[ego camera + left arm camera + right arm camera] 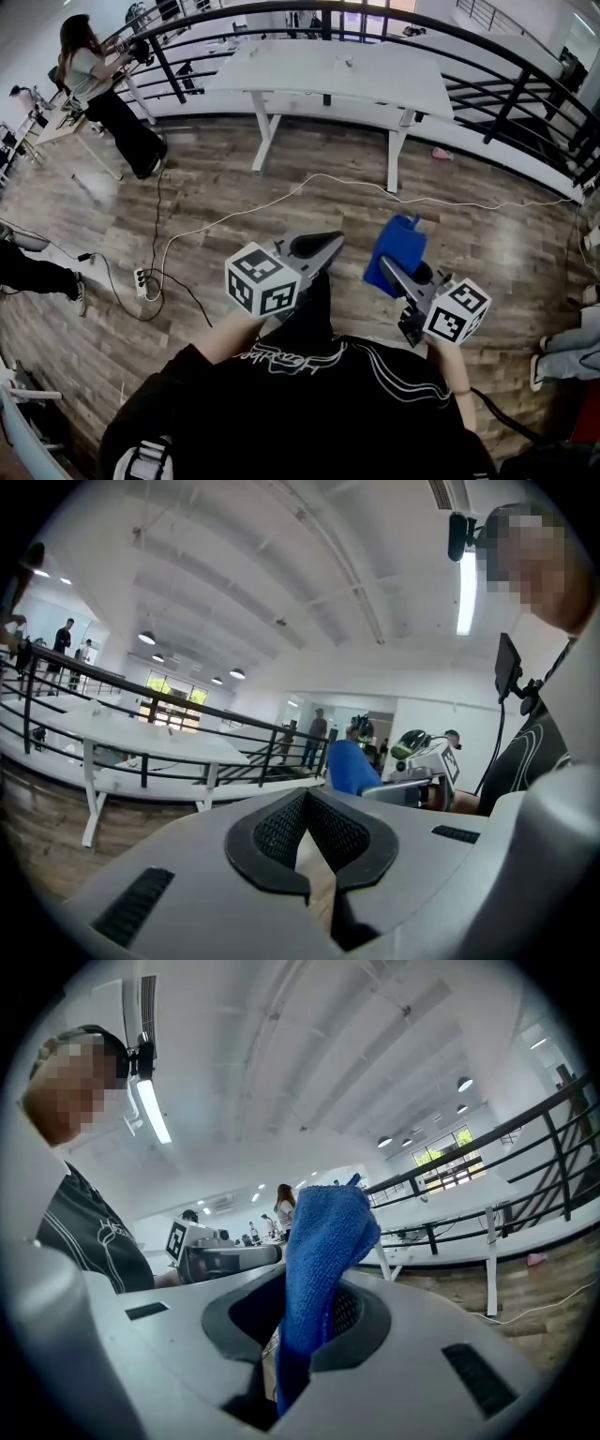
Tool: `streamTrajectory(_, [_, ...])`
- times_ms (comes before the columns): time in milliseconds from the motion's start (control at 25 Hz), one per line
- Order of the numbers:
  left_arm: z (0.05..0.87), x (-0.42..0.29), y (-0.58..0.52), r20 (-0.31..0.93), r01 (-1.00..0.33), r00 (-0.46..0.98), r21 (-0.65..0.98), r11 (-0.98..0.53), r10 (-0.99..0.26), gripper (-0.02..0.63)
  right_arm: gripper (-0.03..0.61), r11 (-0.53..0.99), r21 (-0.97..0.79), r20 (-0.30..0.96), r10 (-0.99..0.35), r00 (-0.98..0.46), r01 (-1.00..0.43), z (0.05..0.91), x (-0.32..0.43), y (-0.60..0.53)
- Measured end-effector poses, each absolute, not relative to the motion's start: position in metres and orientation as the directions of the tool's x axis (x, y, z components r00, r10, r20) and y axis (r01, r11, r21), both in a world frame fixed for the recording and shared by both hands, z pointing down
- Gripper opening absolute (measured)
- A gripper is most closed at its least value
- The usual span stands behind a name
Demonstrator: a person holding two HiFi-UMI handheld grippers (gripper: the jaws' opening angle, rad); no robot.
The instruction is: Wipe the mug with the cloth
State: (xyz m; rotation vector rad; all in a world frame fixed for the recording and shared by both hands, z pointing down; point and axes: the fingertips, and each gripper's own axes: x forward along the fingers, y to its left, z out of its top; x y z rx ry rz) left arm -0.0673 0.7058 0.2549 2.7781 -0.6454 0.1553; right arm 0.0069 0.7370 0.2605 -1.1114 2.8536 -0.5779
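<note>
The white table [328,70] stands on the wooden floor [187,187], just in front of a black railing [469,37] that curves behind it. Left of the table, a person in a light top and dark trousers [103,89] stands at another desk. From below the table a white cable [281,202] snakes across the boards, down and left to a power strip [142,279], and a small pink thing [441,153] lies by the table's right leg. Both grippers are held up in the air on the near side of the table, well apart from it, above the wearer's black top [309,394]. Between them and the table there is only floor and the cable.

The left gripper [323,246] points toward the table with its ribbed black pads [281,832] pressed together at the tips. The right gripper [394,267], just to its right, is pinched on the cloth [394,246].

The cloth is a bright blue, nubby towelling, bunched into a thick fold. In the right gripper view it [323,1241] rises out of the closed right gripper [309,1307] and stands above the jaws with a rounded, crumpled top, while a narrow tail hangs down through the gap behind the pads. In the left gripper view a blue corner of it [352,766] shows beyond the jaws.
</note>
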Motion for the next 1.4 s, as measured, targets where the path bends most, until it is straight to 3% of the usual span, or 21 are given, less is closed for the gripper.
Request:
streamTrajectory(280, [0.291,-0.070,0.517,0.193,-0.450,0.892,0.304,-0.840,-0.408,0.006,0.054,0.616,-0.394,0.155,-0.687,-0.710,-0.682,0.298,0.017,0.560])
streamTrajectory(680, [0.262,-0.078,0.180,0.187,-0.451,0.891,0.272,-0.850,-0.413,0.006,0.054,0.515,-0.486,0.119,-0.761,-0.637,-0.706,0.280,0.034,0.207])
streamTrajectory(960, [0.250,-0.060,0.087,0.177,-0.440,0.896,0.244,-0.864,-0.407,0.006,0.054,0.487,-0.499,0.071,-0.801,-0.594,-0.717,0.263,0.053,0.111])
streamTrajectory(1400, [0.298,-0.011,-0.020,0.272,-0.485,0.871,0.336,-0.808,-0.410,0.006,0.054,0.460,-0.598,0.077,-0.782,-0.618,-0.656,0.297,0.094,-0.007])
